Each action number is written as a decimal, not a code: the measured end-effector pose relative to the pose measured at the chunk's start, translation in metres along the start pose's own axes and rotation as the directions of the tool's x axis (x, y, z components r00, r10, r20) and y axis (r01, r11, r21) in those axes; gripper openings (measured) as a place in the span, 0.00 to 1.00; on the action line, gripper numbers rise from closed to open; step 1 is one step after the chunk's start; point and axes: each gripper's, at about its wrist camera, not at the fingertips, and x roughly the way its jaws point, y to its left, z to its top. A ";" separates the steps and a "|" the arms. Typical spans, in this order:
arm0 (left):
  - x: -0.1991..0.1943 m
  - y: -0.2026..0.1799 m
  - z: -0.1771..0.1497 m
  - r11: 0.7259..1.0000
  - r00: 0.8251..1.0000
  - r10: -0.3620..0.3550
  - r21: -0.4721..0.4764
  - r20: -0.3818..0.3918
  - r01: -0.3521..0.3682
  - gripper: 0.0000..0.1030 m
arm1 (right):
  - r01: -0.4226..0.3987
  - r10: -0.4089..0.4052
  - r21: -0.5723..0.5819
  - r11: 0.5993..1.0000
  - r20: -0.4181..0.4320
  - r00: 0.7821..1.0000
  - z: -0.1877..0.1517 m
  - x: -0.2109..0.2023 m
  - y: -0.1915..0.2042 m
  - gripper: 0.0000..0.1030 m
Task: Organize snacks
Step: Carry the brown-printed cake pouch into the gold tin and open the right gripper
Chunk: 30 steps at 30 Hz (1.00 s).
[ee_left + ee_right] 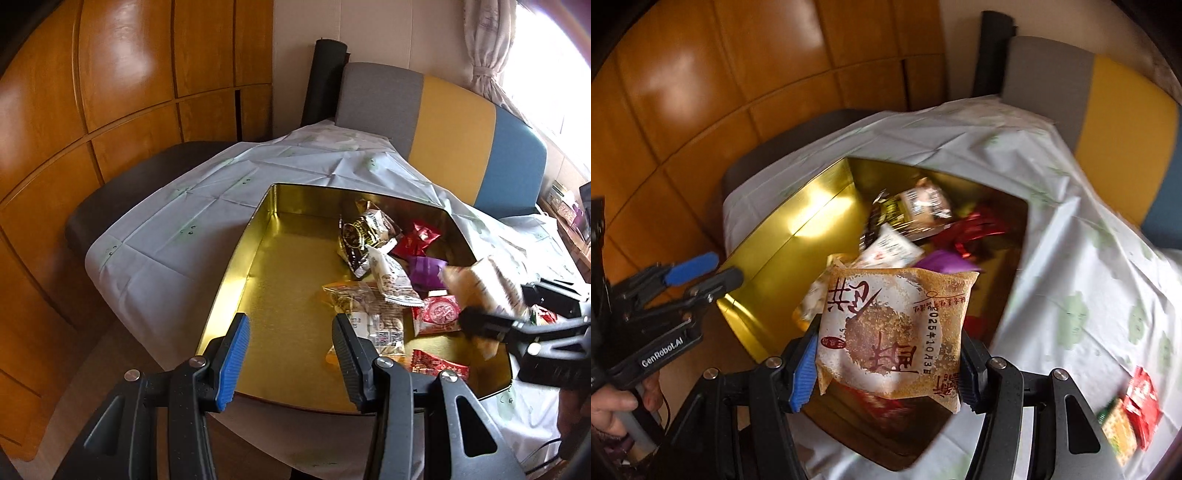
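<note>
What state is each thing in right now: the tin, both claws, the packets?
Gold tin: open, no lid on, partly filled.
Left claw: open, empty, over the tin's near edge.
Right claw: shut on the tan snack packet, held above the tin.
Snack pile: loose inside the tin.
Red packet: outside the tin, on the tablecloth.

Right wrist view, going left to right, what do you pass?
Left hand-held gripper with nothing between its fingers → gold tin → brown snack packet clamped in the right hand-held gripper → white tablecloth → red packets lying on the cloth.
</note>
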 end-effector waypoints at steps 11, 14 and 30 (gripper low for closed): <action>0.005 0.021 -0.001 0.997 1.000 0.029 -0.068 0.000 -0.029 0.46 | -0.036 0.035 -0.011 0.999 -0.053 0.998 -0.004 0.020 0.016 0.61; 0.003 0.025 -0.001 0.996 0.999 0.035 -0.078 0.006 -0.035 0.46 | -0.045 0.045 -0.005 0.999 -0.064 0.997 -0.004 0.027 0.022 0.61; 0.004 0.024 -0.004 0.997 1.000 0.031 -0.074 0.001 -0.031 0.46 | -0.121 0.128 0.080 0.989 -0.093 0.987 -0.012 0.050 0.023 0.68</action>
